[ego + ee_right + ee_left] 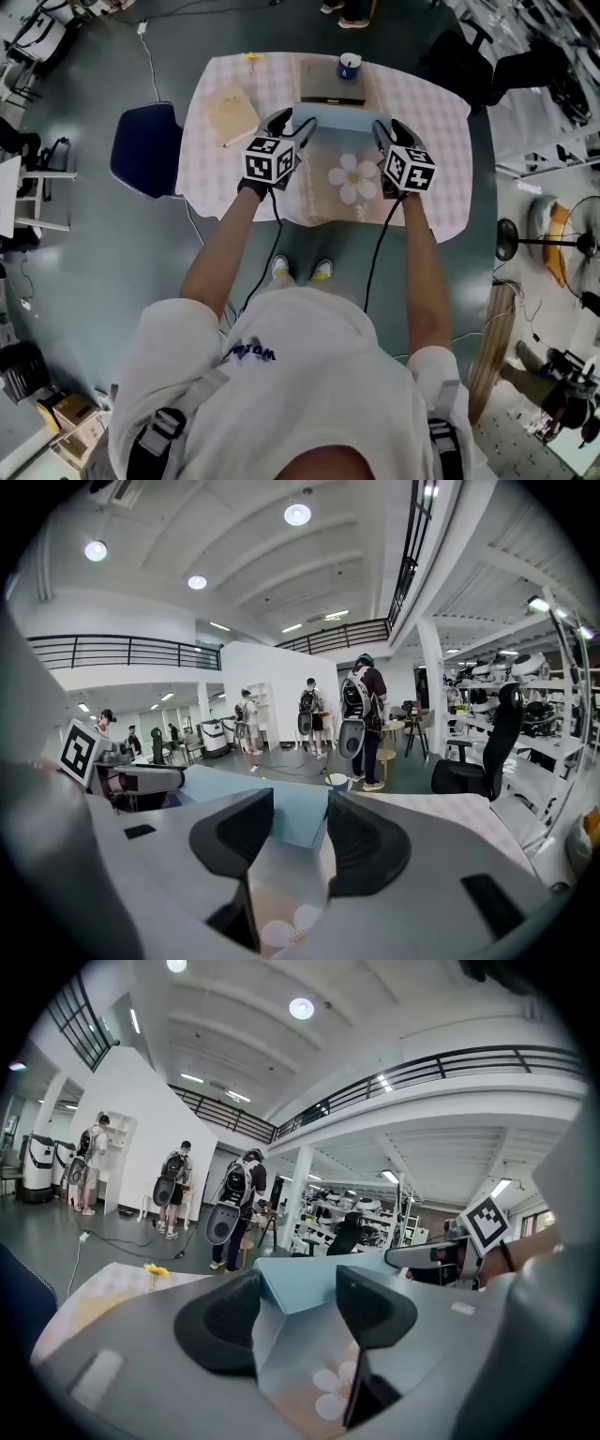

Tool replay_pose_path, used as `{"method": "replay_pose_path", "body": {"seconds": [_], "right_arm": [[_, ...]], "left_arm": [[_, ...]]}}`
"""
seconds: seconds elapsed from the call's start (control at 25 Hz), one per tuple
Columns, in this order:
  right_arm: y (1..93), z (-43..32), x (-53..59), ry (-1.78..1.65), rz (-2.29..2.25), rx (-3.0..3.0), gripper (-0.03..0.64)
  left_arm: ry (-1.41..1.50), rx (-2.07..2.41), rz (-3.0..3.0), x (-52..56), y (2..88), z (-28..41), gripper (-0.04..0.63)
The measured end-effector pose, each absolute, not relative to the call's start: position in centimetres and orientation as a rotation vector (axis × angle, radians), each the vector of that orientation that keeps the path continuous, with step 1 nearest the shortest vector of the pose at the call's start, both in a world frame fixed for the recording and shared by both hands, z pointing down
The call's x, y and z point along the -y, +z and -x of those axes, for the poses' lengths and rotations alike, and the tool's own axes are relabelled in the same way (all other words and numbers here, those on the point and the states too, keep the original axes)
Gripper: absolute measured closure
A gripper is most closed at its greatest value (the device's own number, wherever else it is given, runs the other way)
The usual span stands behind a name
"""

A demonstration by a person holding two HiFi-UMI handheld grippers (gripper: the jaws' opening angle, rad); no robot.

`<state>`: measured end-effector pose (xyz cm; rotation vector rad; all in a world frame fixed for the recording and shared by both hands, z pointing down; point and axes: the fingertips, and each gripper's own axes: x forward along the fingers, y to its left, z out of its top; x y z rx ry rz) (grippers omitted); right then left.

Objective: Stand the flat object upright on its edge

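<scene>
1. A dark blue chair (145, 150) stands beside the left end of the table (436, 150), which is covered with a pink checked cloth.
2. A tan pad (231, 112) lies flat on the left part of the cloth, apart from everything else.
3. The left gripper (292, 127) is near the table's middle. In the left gripper view, the left gripper (300, 1312) has its two dark jaws clamped on the upper left corner of the flat object (300, 1283), one pad on each face.
4. The flat object (349, 178) is held between the two grippers above the front middle of the table. Its pale blue edge is uppermost, and the face with the white flower print is turned toward the person. It leans rather than standing straight up. Whether its lower edge rests on the cloth cannot be told.
5. Behind it, near the far edge, lies a dark slab (330, 89), with a blue cup (349, 66) at its far right corner.
6. The right gripper (382, 133) is at the upper right corner. In the right gripper view, the right gripper (300, 841) has its jaws closed on the flat object (281, 817). The blue cup (337, 782) is beyond them.
</scene>
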<state>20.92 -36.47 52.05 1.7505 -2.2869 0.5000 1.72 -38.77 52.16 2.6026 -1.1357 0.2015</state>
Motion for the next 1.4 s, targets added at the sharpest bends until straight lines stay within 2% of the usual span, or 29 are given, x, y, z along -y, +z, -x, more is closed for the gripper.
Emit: {"method": "replay_pose_path", "body": {"seconds": [0.44,0.76,1.0,1.08,1.16,1.4], "right_arm": [[51.4,-21.9,40.4,0.512,-1.844,2.319,0.433],[51.6,-21.6,39.5,0.477,-1.848,2.325,0.433],[50.9,-21.0,39.4,0.281,-1.789,2.233,0.433],[50.9,-21.5,39.6,0.338,-1.827,2.241,0.425],[51.3,-22.0,39.4,0.427,-1.870,2.258,0.390],[51.1,-21.9,38.7,0.437,-1.867,2.254,0.387]], "left_arm": [[0.187,1.177,-2.611,43.1,51.0,-2.5,0.344],[0.167,1.197,-2.617,42.2,51.4,-2.2,0.344],[0.257,1.262,-2.646,41.9,50.9,-2.1,0.344],[0.278,1.269,-2.649,42.1,50.8,-2.2,0.341],[0.295,1.270,-2.654,42.0,50.9,-2.2,0.334],[0.281,1.300,-2.636,41.9,50.6,-1.2,0.313]]}}
